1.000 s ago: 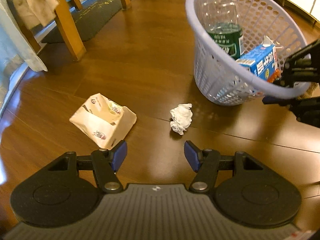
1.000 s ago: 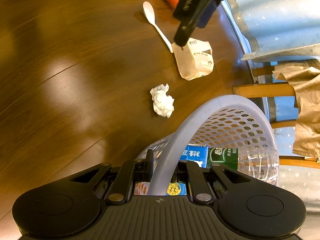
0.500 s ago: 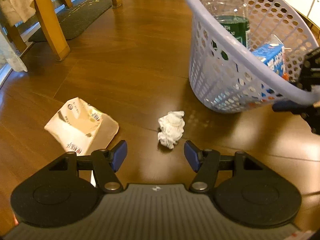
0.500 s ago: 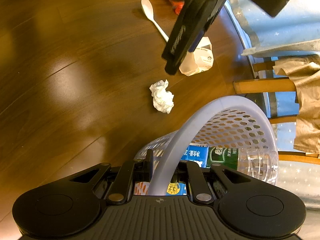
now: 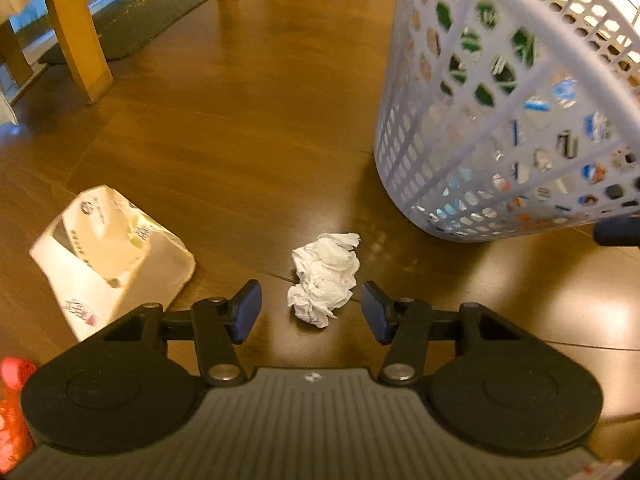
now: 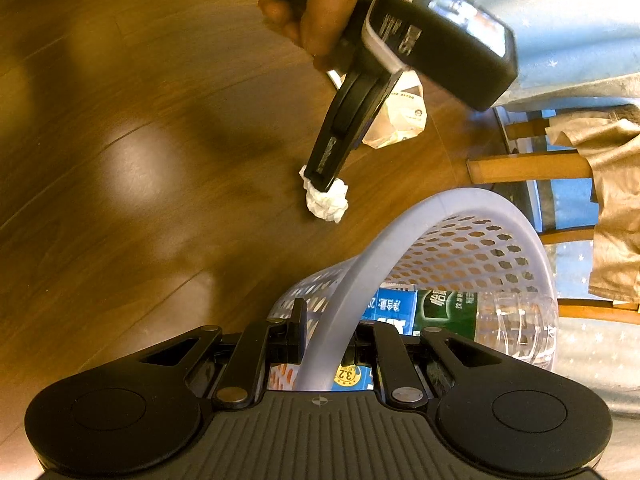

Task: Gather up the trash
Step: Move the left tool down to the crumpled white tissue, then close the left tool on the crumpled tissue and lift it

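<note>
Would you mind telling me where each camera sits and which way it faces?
Left wrist: on the left gripper, looking steeply down at the tissue between its closing jaws; no hand shows.
Right wrist: on the right gripper, jaws shut on the basket rim, facing the floor; the person's hand shows.
Shared: tissue, basket, paper bag.
</note>
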`<state>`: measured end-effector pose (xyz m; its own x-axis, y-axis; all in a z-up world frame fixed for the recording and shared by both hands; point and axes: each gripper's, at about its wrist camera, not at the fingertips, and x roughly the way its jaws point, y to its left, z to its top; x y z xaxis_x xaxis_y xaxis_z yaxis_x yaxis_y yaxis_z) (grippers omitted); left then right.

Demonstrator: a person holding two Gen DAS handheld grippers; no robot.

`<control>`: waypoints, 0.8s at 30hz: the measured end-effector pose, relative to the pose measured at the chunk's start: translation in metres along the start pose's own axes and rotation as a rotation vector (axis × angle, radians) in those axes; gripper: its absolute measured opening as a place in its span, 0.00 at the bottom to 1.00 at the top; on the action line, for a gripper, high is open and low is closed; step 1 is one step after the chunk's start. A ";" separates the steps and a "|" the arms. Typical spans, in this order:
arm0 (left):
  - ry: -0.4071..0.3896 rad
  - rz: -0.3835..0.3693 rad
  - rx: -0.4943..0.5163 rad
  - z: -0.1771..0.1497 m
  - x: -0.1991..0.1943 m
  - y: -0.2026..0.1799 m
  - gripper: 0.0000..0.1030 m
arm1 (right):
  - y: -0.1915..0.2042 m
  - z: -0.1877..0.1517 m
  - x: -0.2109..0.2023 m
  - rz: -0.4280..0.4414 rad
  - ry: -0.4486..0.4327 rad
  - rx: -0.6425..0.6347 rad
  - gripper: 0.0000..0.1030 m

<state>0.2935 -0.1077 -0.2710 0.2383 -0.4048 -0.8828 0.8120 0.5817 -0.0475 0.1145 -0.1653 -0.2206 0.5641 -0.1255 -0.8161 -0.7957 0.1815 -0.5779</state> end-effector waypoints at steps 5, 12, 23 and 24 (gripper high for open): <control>0.017 -0.003 -0.020 -0.005 0.014 0.001 0.34 | 0.002 0.001 -0.001 0.003 0.001 0.006 0.09; 0.024 -0.011 -0.050 -0.006 0.019 0.005 0.19 | 0.002 0.002 -0.002 0.005 0.001 0.009 0.09; 0.031 -0.016 -0.058 -0.011 0.010 0.012 0.03 | 0.004 0.001 -0.006 0.008 0.002 0.013 0.09; 0.029 -0.013 -0.057 -0.011 0.006 0.013 0.03 | 0.004 0.001 -0.006 0.008 0.002 0.012 0.09</control>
<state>0.3000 -0.0950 -0.2819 0.2119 -0.3923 -0.8951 0.7828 0.6164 -0.0849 0.1079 -0.1625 -0.2182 0.5575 -0.1263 -0.8205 -0.7973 0.1939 -0.5715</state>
